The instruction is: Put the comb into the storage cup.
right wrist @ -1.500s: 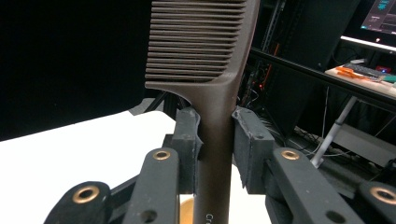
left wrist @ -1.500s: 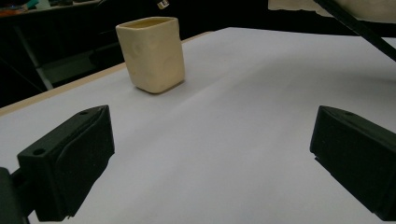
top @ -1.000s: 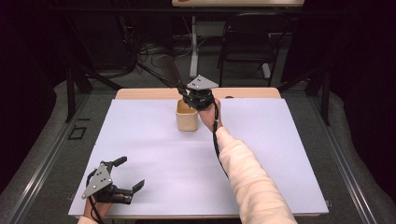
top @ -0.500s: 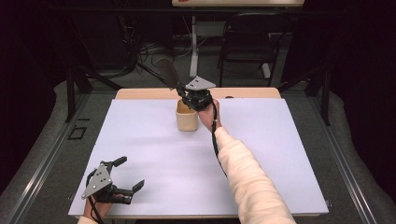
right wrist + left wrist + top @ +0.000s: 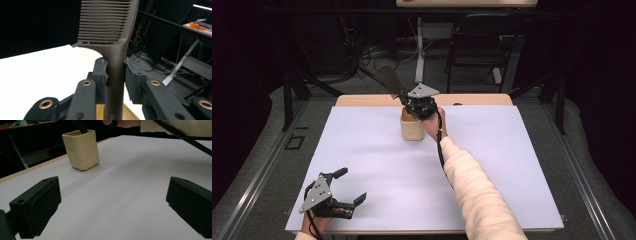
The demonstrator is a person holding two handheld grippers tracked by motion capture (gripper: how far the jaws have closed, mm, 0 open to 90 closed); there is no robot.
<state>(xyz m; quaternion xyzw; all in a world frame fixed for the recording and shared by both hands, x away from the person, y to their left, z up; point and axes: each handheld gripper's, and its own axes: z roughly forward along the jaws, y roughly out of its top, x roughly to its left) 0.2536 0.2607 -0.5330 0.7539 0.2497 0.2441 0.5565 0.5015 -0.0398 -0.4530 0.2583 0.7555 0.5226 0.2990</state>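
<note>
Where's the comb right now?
In the high view the comb is at the table's far edge, near the middle, gripped by the right claw, handle down in the cream cup.

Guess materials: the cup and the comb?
Cup: likely ceramic or cast resin; cream, matte, thick walls, faint dimples. Comb: probably moulded plastic; dark brown, dull sheen, fine even teeth, tiny lettering on the handle. It is clamped between the right gripper's fingers.

A dim lab or workshop: a white-covered surface [image 5: 512, 165] stands among dark metal frame bars [image 5: 289, 95], tangled cables on the floor [image 5: 372, 55], a black chair [image 5: 477, 45] and another bench [image 5: 462, 3] behind.
</note>
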